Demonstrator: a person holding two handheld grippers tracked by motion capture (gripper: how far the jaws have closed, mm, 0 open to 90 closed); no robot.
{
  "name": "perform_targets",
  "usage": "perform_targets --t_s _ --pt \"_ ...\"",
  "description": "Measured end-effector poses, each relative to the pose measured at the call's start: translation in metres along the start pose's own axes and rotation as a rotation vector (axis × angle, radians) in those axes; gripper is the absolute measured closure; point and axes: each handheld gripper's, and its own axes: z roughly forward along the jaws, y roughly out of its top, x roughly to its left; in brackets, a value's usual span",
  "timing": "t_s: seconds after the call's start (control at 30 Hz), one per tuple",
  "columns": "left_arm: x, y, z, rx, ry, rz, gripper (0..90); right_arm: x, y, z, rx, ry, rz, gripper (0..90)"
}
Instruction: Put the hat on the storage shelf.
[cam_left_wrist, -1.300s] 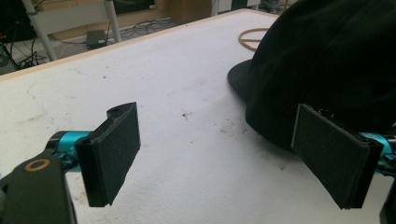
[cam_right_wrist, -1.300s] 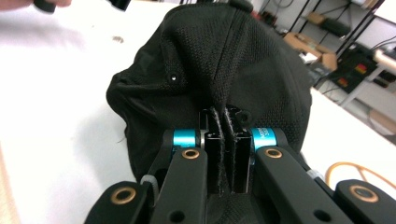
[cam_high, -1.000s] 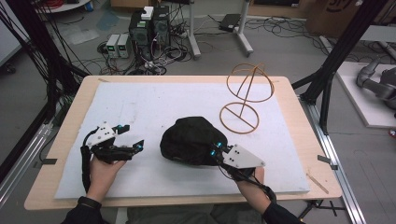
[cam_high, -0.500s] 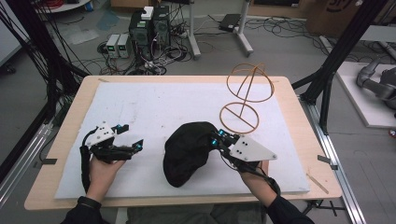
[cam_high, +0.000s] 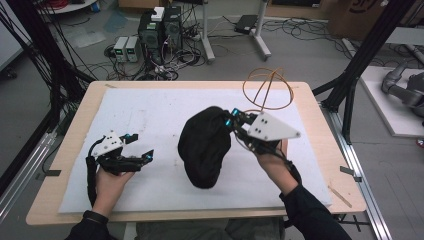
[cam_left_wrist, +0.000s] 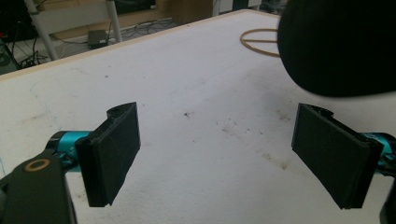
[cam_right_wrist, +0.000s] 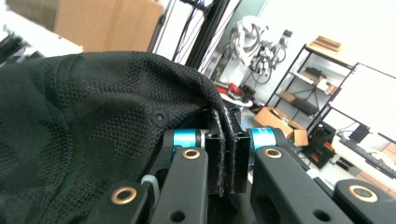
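A black mesh cap hangs lifted above the middle of the white mat. My right gripper is shut on the cap's edge and holds it up; in the right gripper view the cap fabric is pinched between the two black jaws of my right gripper. My left gripper rests low over the mat at the front left, open with nothing between its pads. In the left gripper view its pads stand wide apart over bare mat, and the cap looms at the upper right.
A copper wire stand with rings stands at the back right of the mat, just behind the right gripper; its base ring lies on the mat. The wooden table edge borders the mat. Cables and computer boxes sit on the floor beyond.
My right gripper has raised the cap off the mat and carried it up toward the wire stand; the cap now hangs stretched downward. The left gripper has stayed in place.
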Motion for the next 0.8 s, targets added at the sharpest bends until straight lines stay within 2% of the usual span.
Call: perform_targets --t_s 0.2,0.37,0.6,0.67,0.8 --pt "0.001 -0.001 -0.002 -0.001 0.005 -0.003 15.5 -0.045 0.012 0.016 -0.013 -0.053 -0.009 88.6" --pt "0.001 -0.002 -0.005 -0.001 0.008 -0.003 15.5 -0.076 0.017 0.027 -0.016 -0.111 -0.014 88.6" --pt "0.003 -0.005 -0.01 0.0 0.016 -0.005 15.4 -0.105 0.017 0.027 -0.006 -0.208 0.011 88.6" --pt "0.003 -0.005 -0.011 -0.002 0.019 -0.008 15.5 -0.113 0.015 0.022 0.0 -0.243 0.014 88.6" --pt "0.004 -0.006 -0.013 -0.003 0.022 -0.008 15.4 -0.127 0.011 0.013 0.002 -0.283 0.02 88.6"
